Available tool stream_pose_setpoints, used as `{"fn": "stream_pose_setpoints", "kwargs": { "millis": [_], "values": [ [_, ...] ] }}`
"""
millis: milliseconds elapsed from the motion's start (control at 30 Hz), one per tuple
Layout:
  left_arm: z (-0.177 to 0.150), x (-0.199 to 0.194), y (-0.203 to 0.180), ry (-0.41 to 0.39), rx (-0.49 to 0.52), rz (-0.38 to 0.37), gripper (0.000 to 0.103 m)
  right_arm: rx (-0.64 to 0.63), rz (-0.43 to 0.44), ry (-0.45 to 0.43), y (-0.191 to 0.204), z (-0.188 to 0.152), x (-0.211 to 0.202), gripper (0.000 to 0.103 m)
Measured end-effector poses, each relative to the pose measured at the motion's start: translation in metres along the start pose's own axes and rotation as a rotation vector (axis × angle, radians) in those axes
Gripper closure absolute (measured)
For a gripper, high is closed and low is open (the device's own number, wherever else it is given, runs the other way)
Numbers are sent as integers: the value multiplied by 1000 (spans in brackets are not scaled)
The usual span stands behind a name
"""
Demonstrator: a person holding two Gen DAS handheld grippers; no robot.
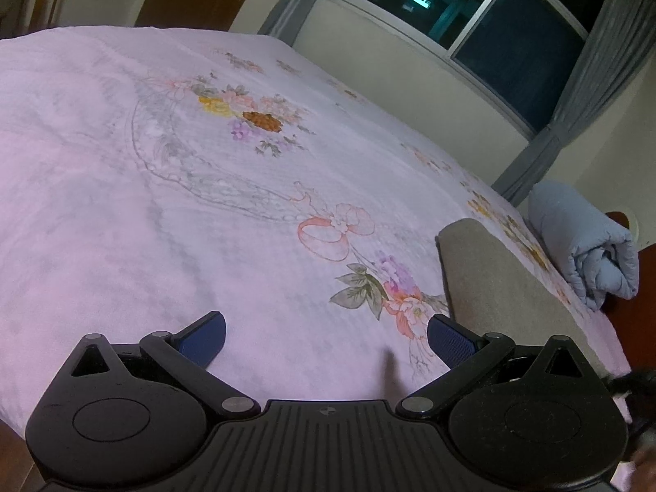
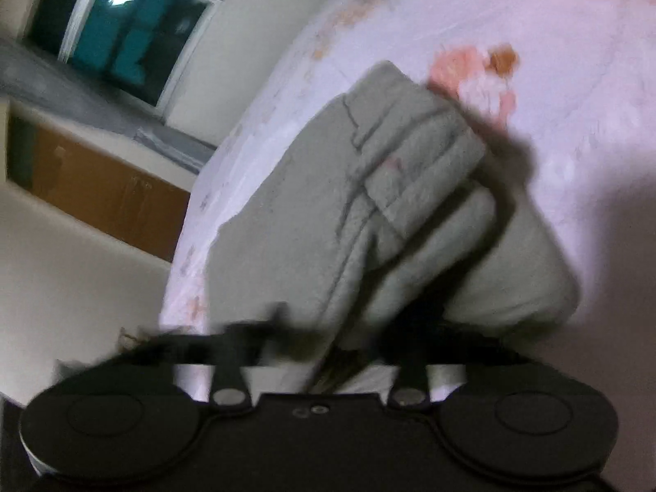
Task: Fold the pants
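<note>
Left gripper [image 1: 326, 338] hovers wide apart over the bedspread [image 1: 123, 205]; right gripper's [image 2: 328, 328] blurred state beside the grey pants [image 2: 402, 205] is unclear.

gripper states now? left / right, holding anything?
Left gripper: open, empty, over the bedsheet.
Right gripper: blurred; appears shut on the grey pants.

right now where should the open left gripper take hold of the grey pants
Take the pants at the long folded edge that faces the left gripper, coming in low along the bed sheet from the pants' left. That edge stands up thick and straight, so the open fingers can close across it. The right gripper view is too blurred to show its hold.
</note>
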State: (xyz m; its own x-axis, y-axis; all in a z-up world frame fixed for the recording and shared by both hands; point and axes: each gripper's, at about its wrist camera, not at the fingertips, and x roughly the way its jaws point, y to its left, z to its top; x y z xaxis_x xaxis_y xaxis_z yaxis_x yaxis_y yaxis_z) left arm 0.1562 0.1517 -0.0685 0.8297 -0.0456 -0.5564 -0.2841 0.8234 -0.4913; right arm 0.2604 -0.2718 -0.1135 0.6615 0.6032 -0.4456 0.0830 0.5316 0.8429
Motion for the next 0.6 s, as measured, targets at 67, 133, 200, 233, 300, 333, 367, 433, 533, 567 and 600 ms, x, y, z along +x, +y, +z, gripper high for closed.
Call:
{"fn": "stream_pose_setpoints", "kwargs": {
  "millis": [67,133,200,233,300,333,367,433,533,567,600],
  "values": [
    [0,1,0,2,3,3,0,205,204,-41,4,4,-18,93],
    [1,3,-2,6,8,9,0,302,297,-89,6,5,-31,93],
    [1,4,-4,11,18,17,0,407,242,-100,-13,2,-27,94],
    [1,5,-5,13,23,18,0,416,151,-98,-27,2,-19,94],
    [0,6,-7,16,30,15,0,472,14,-72,-58,1,-3,86],
    [0,4,-7,12,31,10,0,495,37,-67,-68,-1,-2,88],
    [-1,1,-7,3,32,1,0,468,51,-62,-67,0,-6,86],
    [-1,-3,-5,-13,23,-14,0,322,10,-96,-48,-1,-28,80],
    [-2,-5,-9,-25,36,-51,0,33,-65,-205,-9,-5,-69,79],
    [-3,-4,-14,-22,57,-52,0,-64,-55,-226,6,-4,-76,78],
    [-4,-1,-19,-8,79,-51,0,-161,-50,-234,23,0,-77,76]
  ]
}}
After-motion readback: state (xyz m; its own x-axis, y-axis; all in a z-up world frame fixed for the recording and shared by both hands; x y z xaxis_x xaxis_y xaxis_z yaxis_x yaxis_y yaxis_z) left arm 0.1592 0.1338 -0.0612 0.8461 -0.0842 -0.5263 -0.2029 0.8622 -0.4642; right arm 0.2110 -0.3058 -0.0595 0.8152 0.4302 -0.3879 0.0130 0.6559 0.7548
